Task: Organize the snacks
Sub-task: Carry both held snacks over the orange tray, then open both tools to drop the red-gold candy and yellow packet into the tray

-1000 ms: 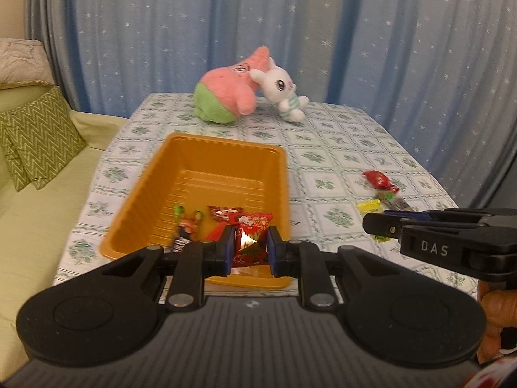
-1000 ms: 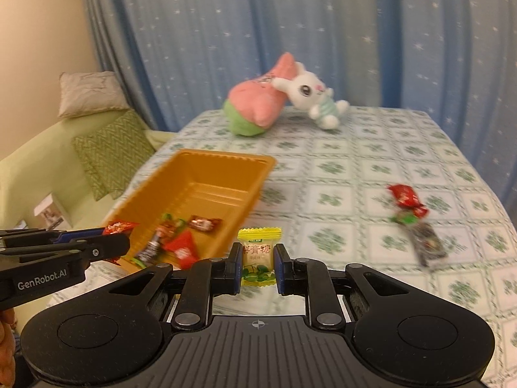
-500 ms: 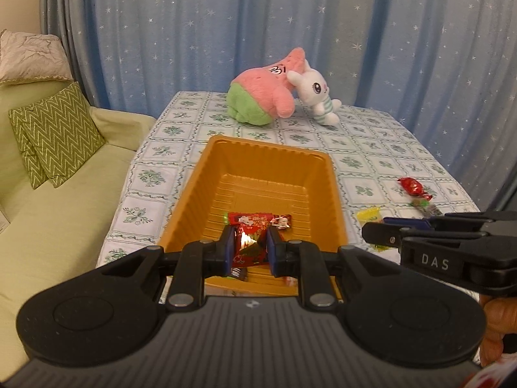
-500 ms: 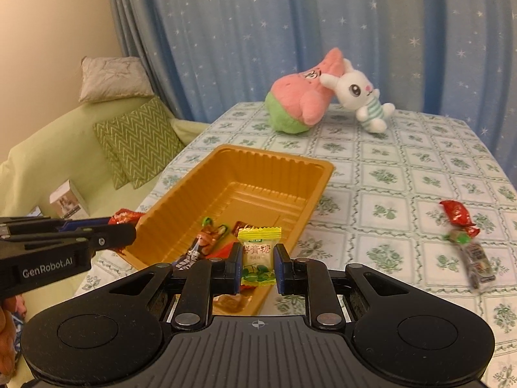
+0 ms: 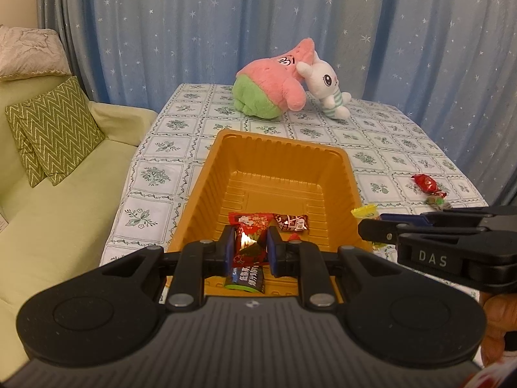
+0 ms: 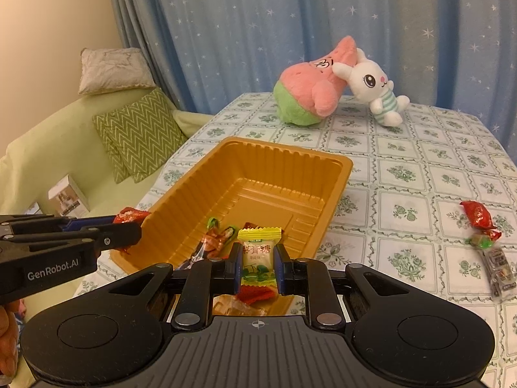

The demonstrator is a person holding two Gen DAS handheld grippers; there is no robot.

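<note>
**Both grippers hold a sweet over the near end of the orange tray**

The orange tray (image 5: 342,174) sits on the patterned tablecloth (image 6: 420,148), close to the table's left edge. Its far half is bare; the near end holds a few wrapped snacks, among them a dark red packet (image 5: 290,221) and a dark wrapper with a green end (image 5: 245,279).

The left gripper (image 5: 247,248) is clamped on a red-wrapped sweet (image 5: 248,242), its blue pads pressed against the wrapper, tilted down over the tray's near end. The right gripper (image 6: 258,265) pinches a yellow-and-green sweet (image 6: 258,252) in the same way, over the tray's near right corner. Each gripper shows from the side in the other's view, level and close alongside; part of a hand (image 5: 494,323) shows at the frame edge.

On the cloth to the right, well apart from the tray, lie a red twisted sweet (image 6: 476,215) and a clear-wrapped bar (image 6: 499,265). That side of the table is open. At the far end a pink plush (image 6: 310,93) leans against a white rabbit plush (image 6: 374,87). A green sofa (image 5: 64,200) runs beside the left edge.
</note>
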